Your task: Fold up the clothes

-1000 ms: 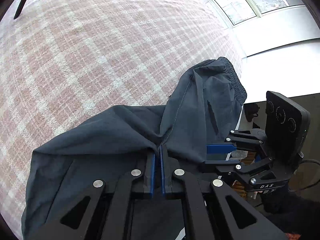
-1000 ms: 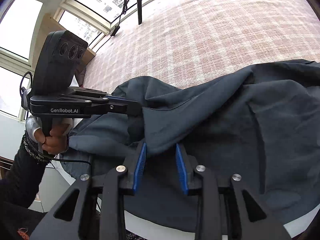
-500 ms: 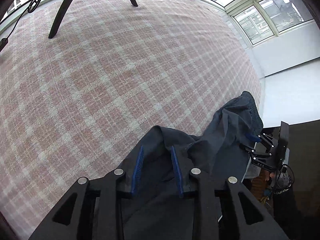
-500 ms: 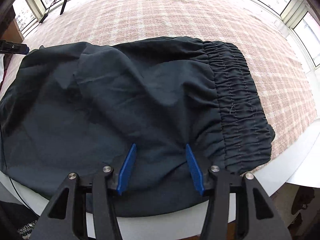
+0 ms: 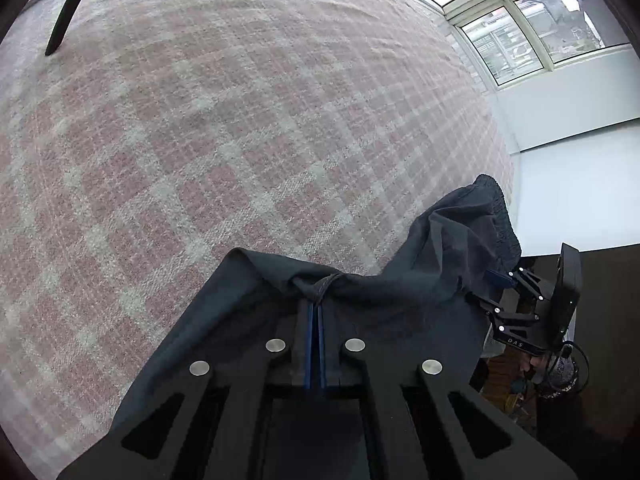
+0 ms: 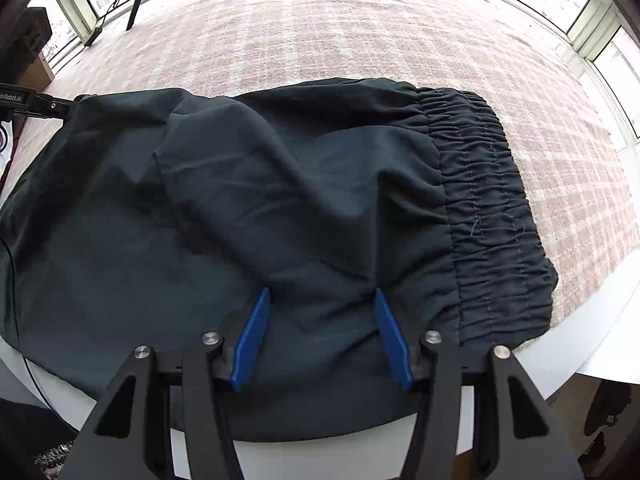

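Our left gripper (image 5: 316, 304) is clamped tight on a bunched fold of the dark shorts (image 6: 280, 216), its blue pads (image 5: 308, 332) pressed together with the cloth puckered at their tips. From that pinch the fabric drapes away to the right in the left wrist view, ending at the gathered waistband (image 5: 498, 208) near our right gripper (image 5: 500, 280). In the right wrist view our right gripper (image 6: 322, 300) points steeply down at the shorts with its jaws spread wide, blue pads (image 6: 252, 344) apart over a rumpled stretch of fabric, pinching nothing; we cannot tell whether the tips touch the cloth. The shorts lie spread on the checked pink-and-white cloth (image 6: 360, 40) at the near edge of the white table (image 6: 540, 372), partly overhanging that edge. Their long axis runs left to right in this view, with the elastic waistband (image 6: 492, 216) at the right end and the leg end at the left, where the left gripper (image 6: 60, 107) meets the far left corner.
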A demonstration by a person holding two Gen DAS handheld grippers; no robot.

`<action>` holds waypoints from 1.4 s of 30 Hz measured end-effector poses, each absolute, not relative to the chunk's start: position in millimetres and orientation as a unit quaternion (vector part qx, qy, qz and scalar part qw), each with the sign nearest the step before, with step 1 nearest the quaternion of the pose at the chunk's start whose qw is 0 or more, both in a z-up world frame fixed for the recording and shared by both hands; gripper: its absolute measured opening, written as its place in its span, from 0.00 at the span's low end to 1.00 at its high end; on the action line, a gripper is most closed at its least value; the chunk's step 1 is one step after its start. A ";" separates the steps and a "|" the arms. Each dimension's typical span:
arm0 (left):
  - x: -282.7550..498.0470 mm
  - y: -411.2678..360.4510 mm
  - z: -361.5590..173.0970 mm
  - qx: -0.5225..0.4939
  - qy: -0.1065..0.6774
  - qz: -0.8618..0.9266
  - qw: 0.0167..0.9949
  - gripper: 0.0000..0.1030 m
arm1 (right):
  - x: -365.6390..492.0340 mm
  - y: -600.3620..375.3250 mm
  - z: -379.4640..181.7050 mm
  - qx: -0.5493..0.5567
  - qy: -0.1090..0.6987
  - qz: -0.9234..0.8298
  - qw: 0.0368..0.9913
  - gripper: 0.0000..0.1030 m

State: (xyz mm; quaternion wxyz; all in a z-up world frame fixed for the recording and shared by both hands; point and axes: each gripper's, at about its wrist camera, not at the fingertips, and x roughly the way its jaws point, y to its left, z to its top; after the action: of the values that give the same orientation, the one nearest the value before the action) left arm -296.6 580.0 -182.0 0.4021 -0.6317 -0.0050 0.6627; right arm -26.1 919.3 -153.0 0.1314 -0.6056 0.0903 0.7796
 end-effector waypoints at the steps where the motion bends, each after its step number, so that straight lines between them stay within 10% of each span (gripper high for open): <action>1: -300.6 578.1 -170.5 -0.614 -0.003 0.679 0.403 0.01 | -26.6 921.2 -152.9 -0.605 0.091 0.779 0.132 0.52; 15: -263.3 584.5 -164.2 -0.610 0.066 0.665 0.426 0.23 | -21.4 1023.4 -92.3 -0.500 0.213 0.825 0.156 0.52; 21: -207.5 597.3 -214.5 -0.645 0.132 0.623 0.422 0.23 | -84.8 1032.9 -137.4 -0.569 0.109 0.789 0.205 0.46; 42: -122.6 555.3 -208.9 -0.657 0.094 0.614 0.428 0.29 | -16.4 1024.5 -54.7 -0.413 0.278 0.854 0.152 0.54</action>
State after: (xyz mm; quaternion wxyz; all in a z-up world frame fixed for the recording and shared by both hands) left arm -122.6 555.3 -208.9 0.4277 -0.6569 0.0937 0.6138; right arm -16.4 1024.5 -54.7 0.1520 -0.4129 0.2784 0.8538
